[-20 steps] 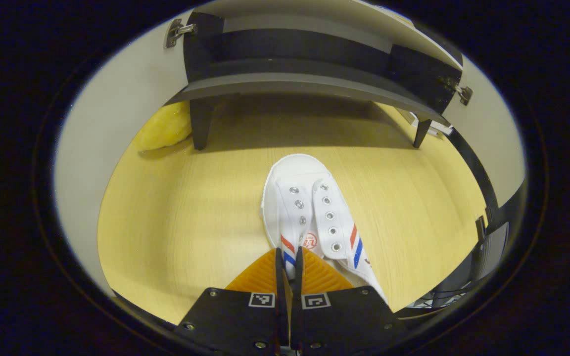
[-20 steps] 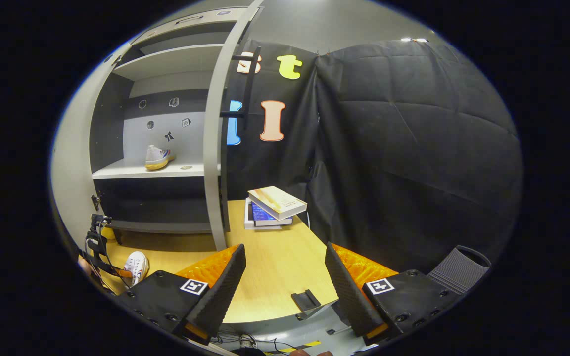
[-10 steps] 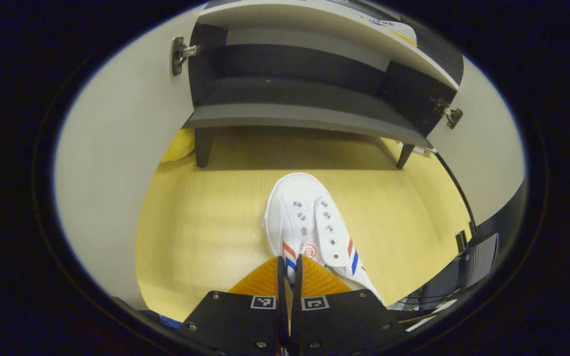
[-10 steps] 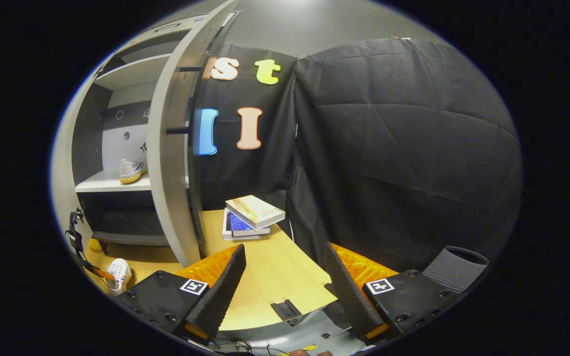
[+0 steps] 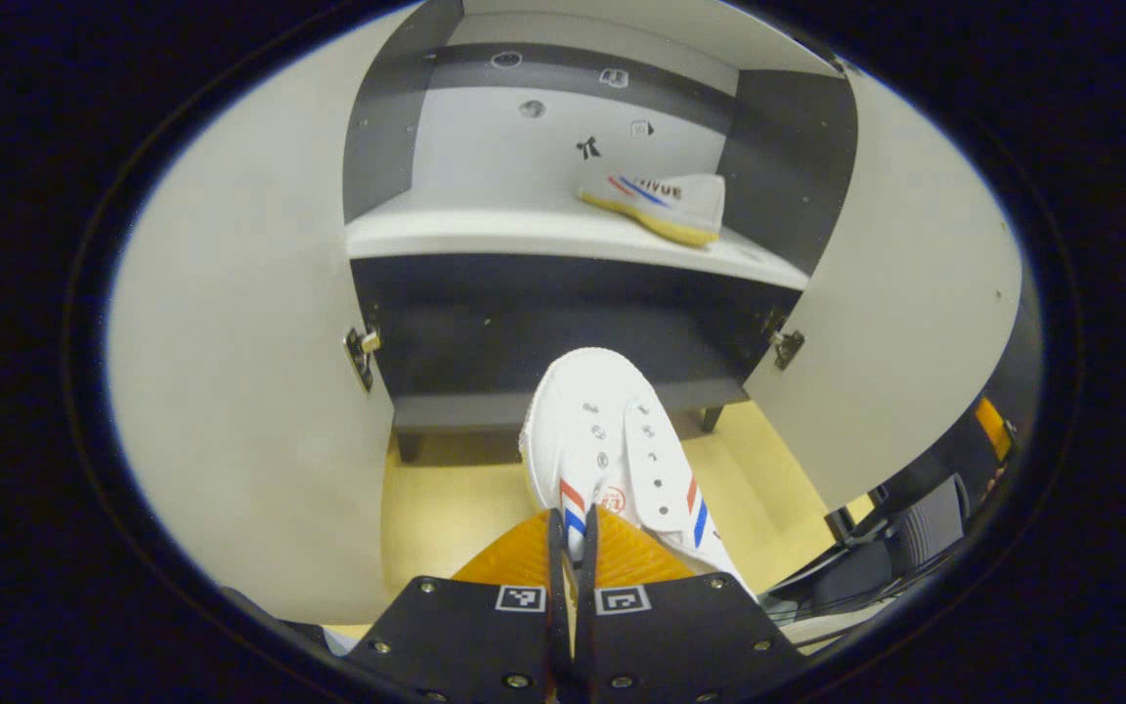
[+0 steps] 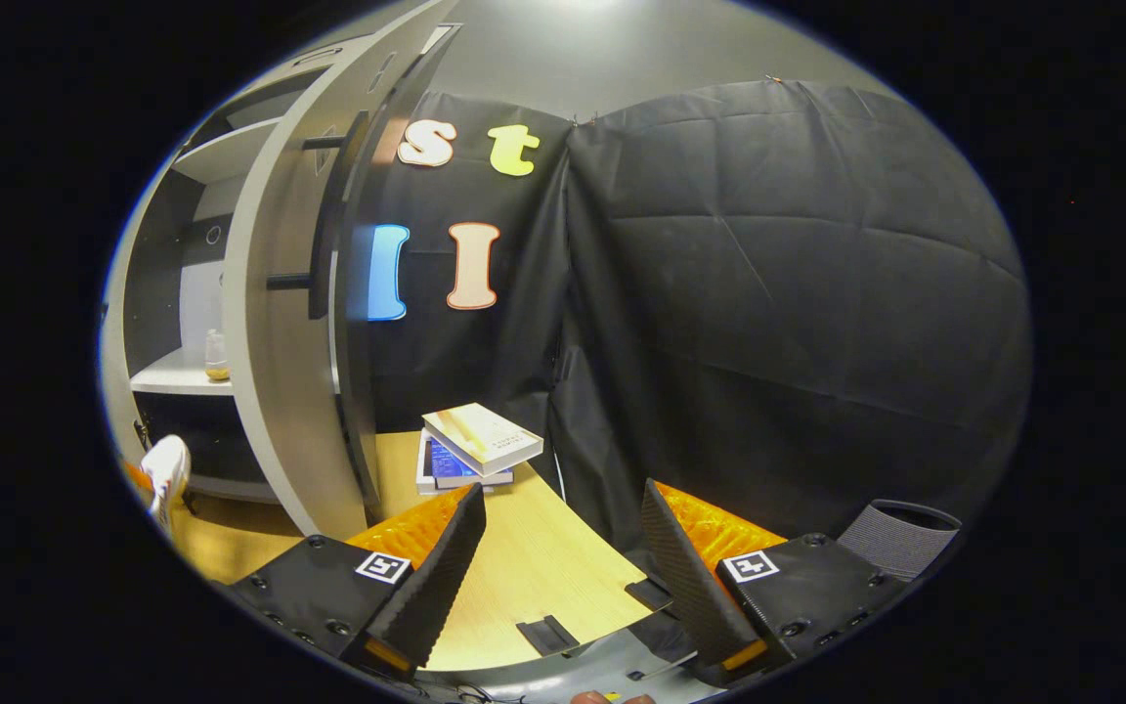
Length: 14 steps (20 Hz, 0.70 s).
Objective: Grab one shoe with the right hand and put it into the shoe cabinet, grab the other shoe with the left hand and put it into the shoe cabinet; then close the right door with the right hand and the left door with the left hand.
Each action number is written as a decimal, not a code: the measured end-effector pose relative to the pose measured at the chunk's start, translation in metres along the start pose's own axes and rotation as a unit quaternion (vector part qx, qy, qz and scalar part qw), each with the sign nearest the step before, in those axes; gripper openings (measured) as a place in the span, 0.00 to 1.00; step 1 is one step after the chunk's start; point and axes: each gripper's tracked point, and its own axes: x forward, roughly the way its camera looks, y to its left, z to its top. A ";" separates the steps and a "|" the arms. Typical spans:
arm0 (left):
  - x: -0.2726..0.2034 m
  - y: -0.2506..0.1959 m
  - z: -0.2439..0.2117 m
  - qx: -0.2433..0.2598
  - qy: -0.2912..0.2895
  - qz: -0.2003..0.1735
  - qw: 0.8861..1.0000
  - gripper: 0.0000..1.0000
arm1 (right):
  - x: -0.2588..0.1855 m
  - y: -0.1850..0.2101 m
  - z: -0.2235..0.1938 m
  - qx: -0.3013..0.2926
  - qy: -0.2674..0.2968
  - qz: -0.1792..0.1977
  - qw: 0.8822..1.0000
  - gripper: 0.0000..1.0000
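In the left gripper view my left gripper (image 5: 571, 528) is shut on the rear edge of a white canvas shoe (image 5: 612, 450) with red and blue stripes, held in the air before the open shoe cabinet (image 5: 563, 323). A matching shoe (image 5: 666, 200) lies on the cabinet's light shelf (image 5: 485, 230), at its right side. In the right gripper view my right gripper (image 6: 558, 548) is open and holds nothing. It hangs over the wooden table, right of the cabinet's open right door (image 6: 280, 323). The held shoe (image 6: 167, 469) shows at the far left edge there.
Both cabinet doors stand wide open, the left door (image 5: 250, 391) and the right door (image 5: 905, 323) flanking the opening. A stack of books (image 6: 473, 448) lies on the table (image 6: 524, 577) by the black cloth wall. A grey ribbed bin (image 6: 900, 543) sits at the lower right.
My left gripper has lifted the shoe off the table and tilted upward, so the cabinet's shelf with the other shoe came into sight. My right gripper has swung further right, away from the cabinet opening.
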 end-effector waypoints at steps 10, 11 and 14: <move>-0.003 0.001 0.004 -0.023 -0.116 0.000 0.993 0.03 | 0.007 0.004 0.004 0.012 -0.004 0.001 1.000 1.00; -0.001 0.002 0.003 -0.023 -0.124 0.006 0.992 0.03 | 0.010 0.003 0.003 0.010 -0.006 -0.001 1.000 1.00; -0.002 0.002 0.005 -0.023 -0.144 0.023 0.989 0.03 | 0.013 0.001 0.006 0.013 -0.007 -0.003 1.000 1.00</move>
